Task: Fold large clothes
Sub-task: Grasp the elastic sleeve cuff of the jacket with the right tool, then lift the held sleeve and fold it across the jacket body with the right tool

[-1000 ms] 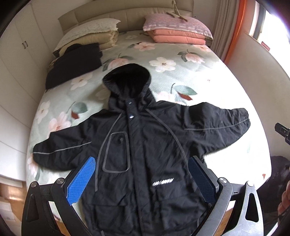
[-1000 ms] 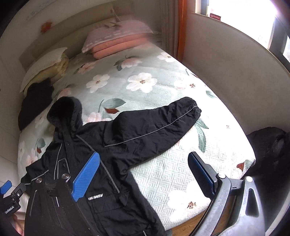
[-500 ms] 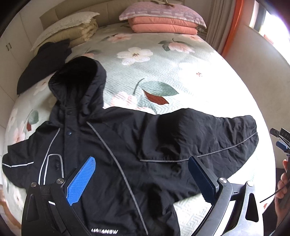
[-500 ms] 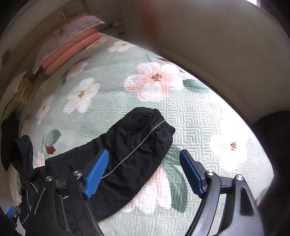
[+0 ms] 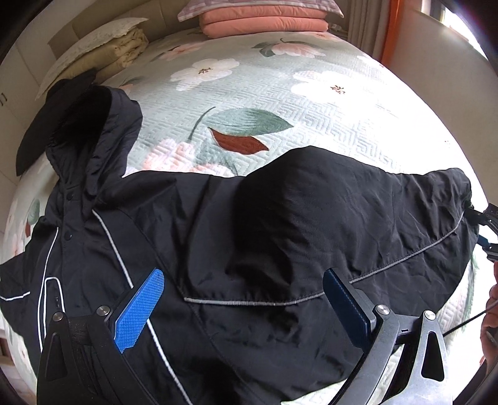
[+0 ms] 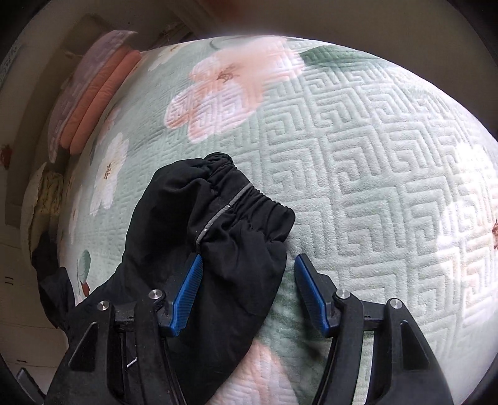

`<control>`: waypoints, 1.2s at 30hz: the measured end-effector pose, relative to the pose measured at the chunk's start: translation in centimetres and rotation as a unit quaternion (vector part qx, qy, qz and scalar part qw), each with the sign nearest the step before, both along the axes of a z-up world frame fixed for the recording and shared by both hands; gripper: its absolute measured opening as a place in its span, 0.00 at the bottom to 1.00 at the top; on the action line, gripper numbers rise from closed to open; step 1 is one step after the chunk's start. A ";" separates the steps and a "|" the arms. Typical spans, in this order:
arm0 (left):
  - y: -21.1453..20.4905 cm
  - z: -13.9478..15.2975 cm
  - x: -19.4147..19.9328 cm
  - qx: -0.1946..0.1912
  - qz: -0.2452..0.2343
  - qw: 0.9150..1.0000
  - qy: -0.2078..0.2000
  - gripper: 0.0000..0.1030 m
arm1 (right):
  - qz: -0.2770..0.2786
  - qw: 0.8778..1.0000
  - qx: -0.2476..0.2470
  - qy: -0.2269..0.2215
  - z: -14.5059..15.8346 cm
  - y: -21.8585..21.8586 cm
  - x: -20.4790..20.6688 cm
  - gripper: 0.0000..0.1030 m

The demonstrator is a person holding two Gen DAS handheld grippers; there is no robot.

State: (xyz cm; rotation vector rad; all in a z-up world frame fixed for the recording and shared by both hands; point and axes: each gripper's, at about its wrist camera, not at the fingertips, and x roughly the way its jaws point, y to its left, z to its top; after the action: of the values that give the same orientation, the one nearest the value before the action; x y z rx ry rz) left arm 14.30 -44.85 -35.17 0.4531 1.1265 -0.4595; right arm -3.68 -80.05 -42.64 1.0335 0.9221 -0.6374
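A black hooded jacket (image 5: 249, 249) with grey piping lies face up on the floral bed, hood to the upper left. My left gripper (image 5: 242, 299) is open, low over the shoulder and upper part of the jacket's sleeve. The sleeve runs right to its elastic cuff (image 6: 246, 199). My right gripper (image 6: 249, 280) is open and straddles the sleeve end just below the cuff, close to the cloth; it also shows at the right edge of the left wrist view (image 5: 485, 230).
The mint quilted bedspread (image 6: 373, 174) covers the bed. Pink pillows (image 5: 264, 21) and cream folded bedding (image 5: 105, 53) sit at the headboard. Another dark garment (image 5: 43, 124) lies behind the hood. A wall and orange curtain (image 5: 392, 34) border the bed's right side.
Both grippers have moved lower and closer to the jacket. The left one shifted right over the shoulder and sleeve; the right one came down around the sleeve end. Both stayed open.
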 end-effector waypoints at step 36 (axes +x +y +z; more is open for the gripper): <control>5.4 2.1 -1.4 -0.086 -0.054 0.993 0.067 1.00 | 0.103 0.987 -0.125 -0.012 12.0 10.4 -0.4 0.15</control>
State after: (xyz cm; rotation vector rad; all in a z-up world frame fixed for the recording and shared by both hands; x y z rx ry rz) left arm 12.94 -39.50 -33.10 0.3367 1.1833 -0.6844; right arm -4.10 -69.65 -30.66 0.7103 0.8883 -0.5499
